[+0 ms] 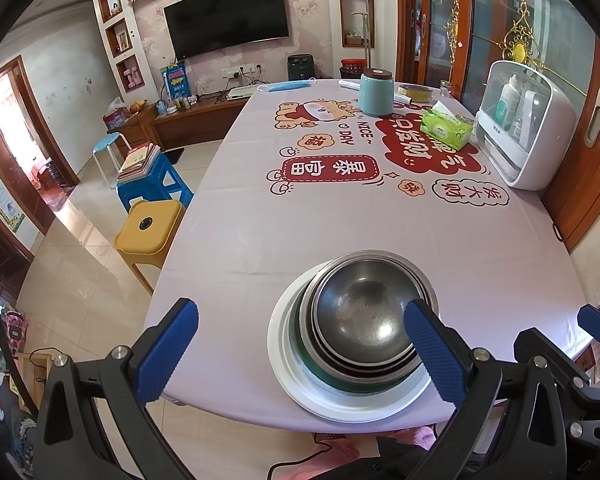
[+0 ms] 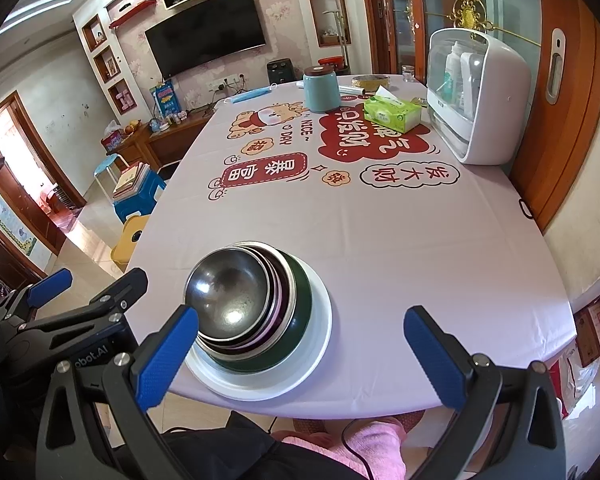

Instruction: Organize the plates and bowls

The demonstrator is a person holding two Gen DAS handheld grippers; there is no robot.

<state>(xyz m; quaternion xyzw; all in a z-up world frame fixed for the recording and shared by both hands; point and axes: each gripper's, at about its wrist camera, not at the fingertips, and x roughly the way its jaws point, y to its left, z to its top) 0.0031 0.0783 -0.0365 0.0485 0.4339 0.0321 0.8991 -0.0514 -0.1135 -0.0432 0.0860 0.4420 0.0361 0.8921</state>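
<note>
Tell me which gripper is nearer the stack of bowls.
Roughly level, the left marginally nearer. The left gripper is open with its right finger over the stack of bowls; the right gripper is open with its left finger at the stack's near edge.

Far ahead of the tongs, the tablecloth point(image 1: 340, 216) on the worktop carries the upside-down words "NICE~ DAY" point(image 1: 356, 133) and Chinese signs "暴富" and "发大财". Left of the right tongs, the black body of the left tongs point(image 2: 90, 360) shows mirrored letters "obot.AI".
</note>
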